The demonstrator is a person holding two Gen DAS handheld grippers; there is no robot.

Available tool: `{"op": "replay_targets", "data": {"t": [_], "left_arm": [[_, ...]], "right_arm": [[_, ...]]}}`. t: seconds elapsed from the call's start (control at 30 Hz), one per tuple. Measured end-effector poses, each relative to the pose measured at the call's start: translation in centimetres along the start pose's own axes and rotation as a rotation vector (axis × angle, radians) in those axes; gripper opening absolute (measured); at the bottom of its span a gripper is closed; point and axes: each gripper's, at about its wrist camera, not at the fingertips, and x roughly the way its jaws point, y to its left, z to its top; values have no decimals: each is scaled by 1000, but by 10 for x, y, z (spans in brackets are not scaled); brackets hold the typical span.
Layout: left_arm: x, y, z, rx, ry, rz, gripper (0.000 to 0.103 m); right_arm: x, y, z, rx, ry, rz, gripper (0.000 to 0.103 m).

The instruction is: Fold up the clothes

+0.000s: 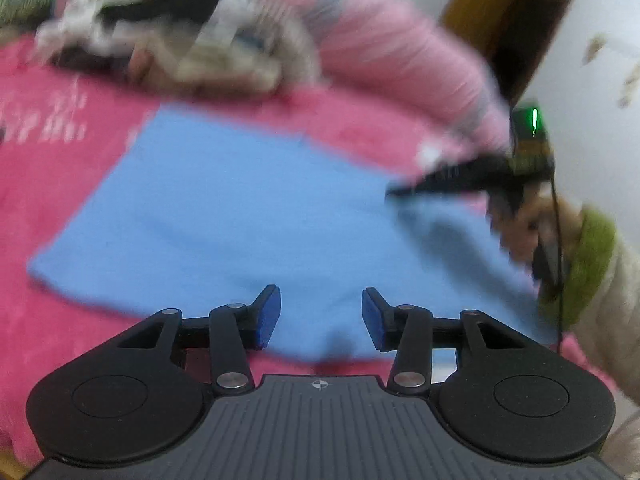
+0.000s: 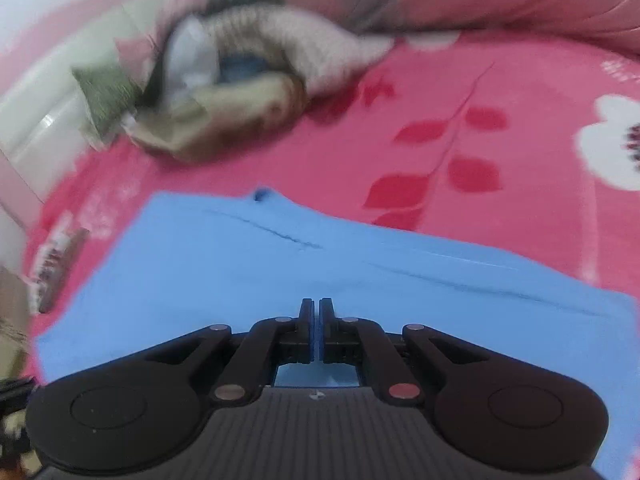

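Heap [image 1: 172, 40] of unsorted clothes at far left, pushed back against a pink quilt [image 1: 400, 48], probably parked there to leave room for folding

Next, bed [image 1: 52, 184] under a pink flowered cover, serving as the folding surface

At centre, blue cloth [image 1: 224, 216], spread nearly flat on the cover with its left edges lying straight; likely laid out this way so that a fold can run edge to edge. Few wrinkles, only a seam line or two in the right wrist view

Low at centre, left gripper [image 1: 321, 316], released, pads well apart with nothing between them, poised over the near edge of the cloth; by the look of it, lined up to take that edge or pin it down. Contact with the fabric not yet made, as far as can be told

Further right, right gripper [image 1: 396, 192], clenched tight, pads together, tip at the right part of the cloth. Fabric there seemingly raised toward the tip, yet too blurred to tell whether a fold is caught between the pads. From its own camera, right gripper [image 2: 316, 312] low over the blue, pointing across it toward the heap

At far right, hand [image 1: 532, 232] around the gripper handle, green cuff [image 1: 588, 264] behind it

Folding judged barely begun: cloth spread in one flat layer, no fold visible in it
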Motion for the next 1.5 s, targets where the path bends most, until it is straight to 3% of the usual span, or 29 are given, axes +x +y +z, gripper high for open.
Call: {"op": "replay_targets", "data": {"t": [0.13,0.23,0.3,0.37,0.5,0.53,0.63,0.7,0.77,0.87,1.0,1.17,1.3,1.47,1.5], "left_arm": [[-11,6,-9,15,-22,-28,44],[-14,10,-10,13,-26,-56,44],[-14,13,-10,14,-26,-72,44],[-15,13,-10,21,-24,-83,44],[-28,21,-12,-3,-48,-114,44],[-36,23,-13,-16,-66,-120,45],[-63,38,-18,-79,-144,-131,46],[-75,51,-19,-144,-173,-107,46],[-82,64,-21,-222,-210,-31,46],[-88,80,-22,-355,-292,76,46],[-79,87,-16,-388,-287,115,45],[-72,82,-14,-381,-281,187,45],[-72,84,-18,-409,-290,192,44],[-65,90,-15,-460,-316,231,28],[-64,89,-16,-453,-318,243,20]], "right_arm": [[8,-11,22,79,-88,-152,1],[-12,5,23,32,-97,-117,2],[-14,26,19,-16,-47,-8,3],[1,45,17,-63,-2,25,4],[36,47,30,-47,-34,-212,5],[36,48,32,-30,-51,-232,6],[17,71,31,-75,-97,-156,9],[5,96,30,-134,-111,-112,27],[0,119,31,-164,-100,-41,34],[3,147,39,-150,-55,73,38],[30,186,51,-118,16,149,40],[58,215,57,-112,88,144,44],[69,220,61,-81,122,142,49],[91,225,72,-65,141,75,49],[95,226,74,-66,143,60,49]]}}
